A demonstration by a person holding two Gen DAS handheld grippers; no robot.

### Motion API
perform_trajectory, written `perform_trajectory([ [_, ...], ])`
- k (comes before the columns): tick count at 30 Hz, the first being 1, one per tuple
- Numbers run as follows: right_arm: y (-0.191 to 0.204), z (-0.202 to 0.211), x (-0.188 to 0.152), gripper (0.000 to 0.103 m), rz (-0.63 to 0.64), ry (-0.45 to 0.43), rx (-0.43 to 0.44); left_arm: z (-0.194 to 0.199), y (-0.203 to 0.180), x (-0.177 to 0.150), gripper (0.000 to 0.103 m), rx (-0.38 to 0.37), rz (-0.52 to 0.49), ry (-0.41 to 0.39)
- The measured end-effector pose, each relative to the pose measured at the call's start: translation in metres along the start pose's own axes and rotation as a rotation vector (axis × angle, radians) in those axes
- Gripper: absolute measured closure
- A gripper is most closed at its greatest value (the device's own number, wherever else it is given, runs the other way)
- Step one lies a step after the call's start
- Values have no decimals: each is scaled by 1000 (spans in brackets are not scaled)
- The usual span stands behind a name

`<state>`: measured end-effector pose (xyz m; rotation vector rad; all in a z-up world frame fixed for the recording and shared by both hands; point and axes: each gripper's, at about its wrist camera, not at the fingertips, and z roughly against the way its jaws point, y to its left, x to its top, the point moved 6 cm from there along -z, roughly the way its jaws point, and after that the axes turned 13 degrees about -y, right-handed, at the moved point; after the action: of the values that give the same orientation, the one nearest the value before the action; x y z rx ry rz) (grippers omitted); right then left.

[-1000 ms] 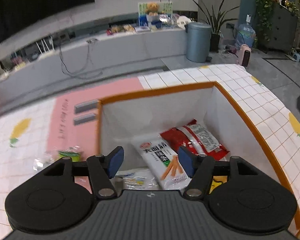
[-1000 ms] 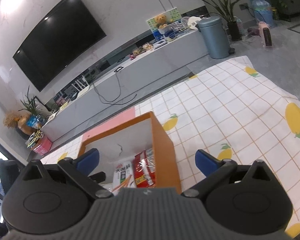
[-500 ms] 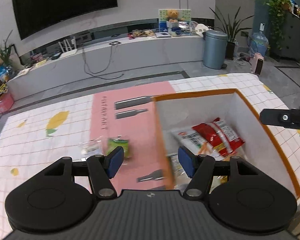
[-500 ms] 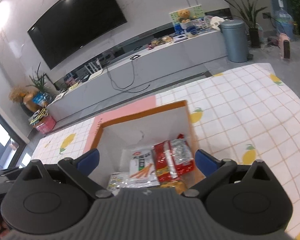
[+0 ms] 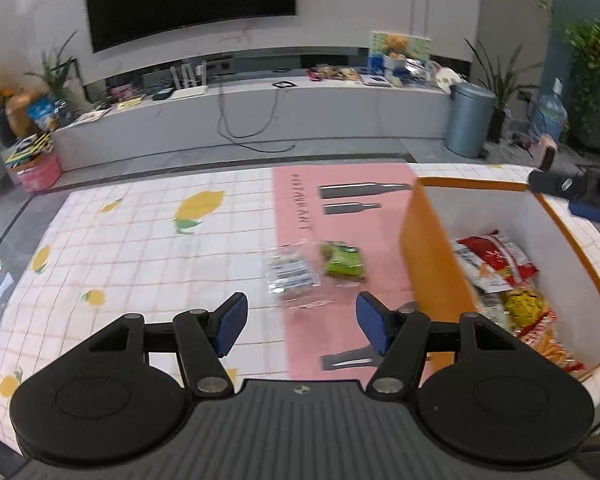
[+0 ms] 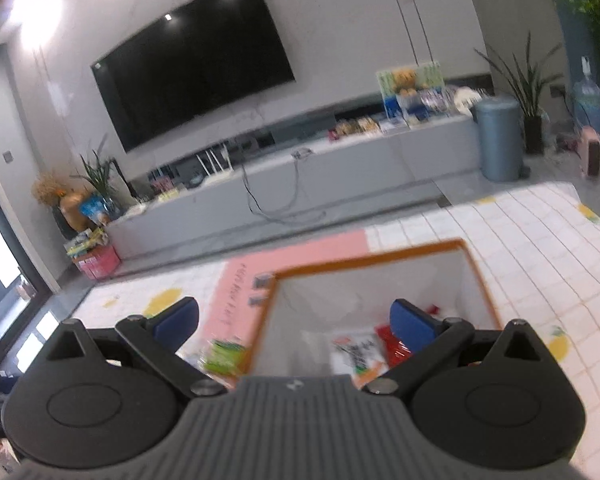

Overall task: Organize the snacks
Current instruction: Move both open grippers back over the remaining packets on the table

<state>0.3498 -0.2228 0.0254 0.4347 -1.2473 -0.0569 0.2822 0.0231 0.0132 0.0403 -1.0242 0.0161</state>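
Left claw (image 5: 299, 322): jaws well apart, nothing between the pads, nothing held. It hangs above the pink strip (image 5: 300, 200) of the checked cloth (image 5: 120, 240) covering the bench.

Right claw (image 6: 294, 318): jaws wide, empty. It sits over the near left corner of the box (image 6: 476, 264); left pad over the cloth, right pad over the box interior. In the left view one of its fingers (image 5: 556, 184) shows above the far right corner of the box (image 5: 424, 248).

Box: orange outside and rim, white inside, standing on the cloth at the right end of the pink strip. Inside: a red bag (image 5: 496, 256) lying on a white bag (image 5: 470, 264), a yellow bag (image 5: 526, 308) nearer the camera, and an orange-and-red bag (image 5: 548, 346) nearest.

Loose snacks on the pink strip, left of the box and apart from it: a green pack (image 5: 344, 262) and a clear pack (image 5: 290, 274), touching side by side, just beyond the left claw's pads. In the right view the green pack (image 6: 224, 354) is blurred.
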Motion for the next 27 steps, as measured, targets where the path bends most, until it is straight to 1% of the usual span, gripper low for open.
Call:
perform_trajectory([
  [2, 20, 1, -4, 4, -2, -47, 43, -7, 15, -10, 29, 10, 31, 5],
  [5, 42, -1, -10, 4, -6, -93, 74, -22, 33, -23, 29, 14, 72, 13],
  [7, 52, -4, -14, 4, -5, -107, 102, -31, 40, -30, 29, 0, 89, 15],
  [9, 59, -5, -20, 4, 12, -111, 130, -38, 44, -35, 29, -8, 94, 0],
  [13, 65, -9, -32, 4, 56, -129, 183, -52, 51, -41, 29, -1, 110, -31],
  [16, 58, -14, -38, 4, 73, -124, 160, -63, 51, -44, 29, -13, 119, -38],
  [20, 48, -16, -42, 4, 14, -119, 158, -82, 47, -49, 29, -27, 124, -27],
  [24, 42, -13, -42, 4, 13, -130, 145, -107, 40, -51, 29, -14, 90, -3],
  [27, 39, -9, -42, 4, 12, -131, 144, -127, 30, -48, 29, -26, 73, 16],
])
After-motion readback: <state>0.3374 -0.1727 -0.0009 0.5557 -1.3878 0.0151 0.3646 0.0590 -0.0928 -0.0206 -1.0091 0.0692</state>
